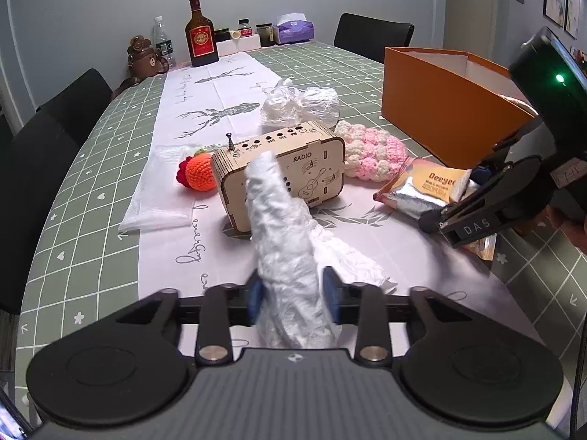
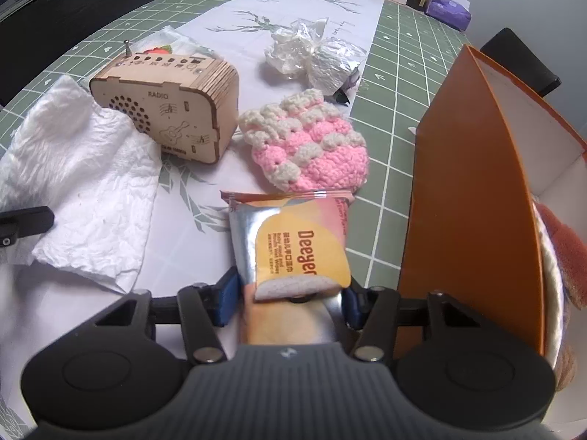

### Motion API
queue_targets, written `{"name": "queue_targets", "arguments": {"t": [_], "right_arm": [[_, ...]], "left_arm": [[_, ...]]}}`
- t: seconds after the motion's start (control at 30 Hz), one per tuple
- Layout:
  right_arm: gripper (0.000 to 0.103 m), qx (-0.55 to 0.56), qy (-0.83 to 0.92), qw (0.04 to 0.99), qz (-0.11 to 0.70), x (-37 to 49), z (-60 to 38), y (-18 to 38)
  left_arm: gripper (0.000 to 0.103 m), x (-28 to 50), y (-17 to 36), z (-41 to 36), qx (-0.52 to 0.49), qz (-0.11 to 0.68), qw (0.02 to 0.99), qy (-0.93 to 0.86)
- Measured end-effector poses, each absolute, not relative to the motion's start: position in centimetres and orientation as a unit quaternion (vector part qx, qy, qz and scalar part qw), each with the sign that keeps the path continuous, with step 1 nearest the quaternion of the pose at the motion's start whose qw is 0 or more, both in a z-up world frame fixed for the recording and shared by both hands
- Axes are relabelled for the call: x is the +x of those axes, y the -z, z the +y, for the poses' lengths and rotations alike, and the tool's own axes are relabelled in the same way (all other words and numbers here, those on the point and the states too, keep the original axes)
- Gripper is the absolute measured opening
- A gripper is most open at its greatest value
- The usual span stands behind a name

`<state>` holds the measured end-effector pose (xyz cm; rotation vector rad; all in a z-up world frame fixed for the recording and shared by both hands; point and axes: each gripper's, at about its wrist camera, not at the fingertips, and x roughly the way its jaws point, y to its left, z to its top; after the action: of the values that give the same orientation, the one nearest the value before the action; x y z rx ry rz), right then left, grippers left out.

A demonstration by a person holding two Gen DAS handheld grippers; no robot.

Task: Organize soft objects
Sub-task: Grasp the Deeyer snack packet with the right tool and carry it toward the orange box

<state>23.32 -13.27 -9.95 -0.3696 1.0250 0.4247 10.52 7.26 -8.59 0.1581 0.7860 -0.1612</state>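
My left gripper (image 1: 292,293) is shut on a crumpled white paper towel (image 1: 282,242), which stands up between the fingers; the towel also shows in the right wrist view (image 2: 84,168), spread on the table. My right gripper (image 2: 290,293) is shut on an orange and silver wet-wipes pack (image 2: 293,242), just left of the orange box (image 2: 473,190); the pack also shows in the left wrist view (image 1: 422,190). A pink and cream crochet piece (image 2: 312,143) lies beyond the pack. An orange crochet toy (image 1: 198,174) sits left of the wooden radio. A clear-wrapped white bundle (image 1: 301,104) lies farther back.
A wooden radio (image 1: 282,172) stands mid-table. The orange box (image 1: 447,102) is open, with plush items inside (image 2: 565,256). A flat plastic bag (image 1: 161,190) lies at left. Bottles (image 1: 200,33), jars and a tissue pack (image 1: 295,27) line the far edge. Black chairs surround the table.
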Motion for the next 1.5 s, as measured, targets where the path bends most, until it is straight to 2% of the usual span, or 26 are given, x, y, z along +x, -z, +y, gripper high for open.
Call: {"name": "queue_targets", "arguments": {"t": [0.07, 0.23, 0.37, 0.5, 0.97, 1.5], "right_arm": [[0.050, -0.188, -0.203, 0.834, 0.477, 22.9, -13.0, 9.9], [0.047, -0.208, -0.208, 0.835, 0.464, 22.3, -12.7, 9.7], [0.044, -0.211, -0.211, 0.837, 0.460, 22.0, -12.8, 9.6], [0.042, -0.218, -0.214, 0.836, 0.456, 21.5, -12.8, 9.2], [0.041, -0.238, -0.274, 0.821, 0.441, 19.5, -13.1, 3.4], [0.041, -0.289, -0.298, 0.787, 0.455, 22.9, -16.2, -5.0]], "left_arm": [[0.061, 10.8, 8.6, 7.0, 0.078, 0.379, 0.919, 0.075], [0.060, 11.9, 9.3, 6.7, 0.072, 0.381, 0.920, 0.057], [0.027, 12.3, 10.1, 6.7, 0.068, 0.393, 0.916, 0.034], [0.014, 12.0, 9.7, 6.7, 0.072, 0.389, 0.918, 0.034], [0.012, 10.1, 3.9, 5.2, 0.092, 0.356, 0.928, 0.064], [0.011, 14.6, -2.6, -1.9, 0.222, 0.388, 0.873, 0.193]]}}
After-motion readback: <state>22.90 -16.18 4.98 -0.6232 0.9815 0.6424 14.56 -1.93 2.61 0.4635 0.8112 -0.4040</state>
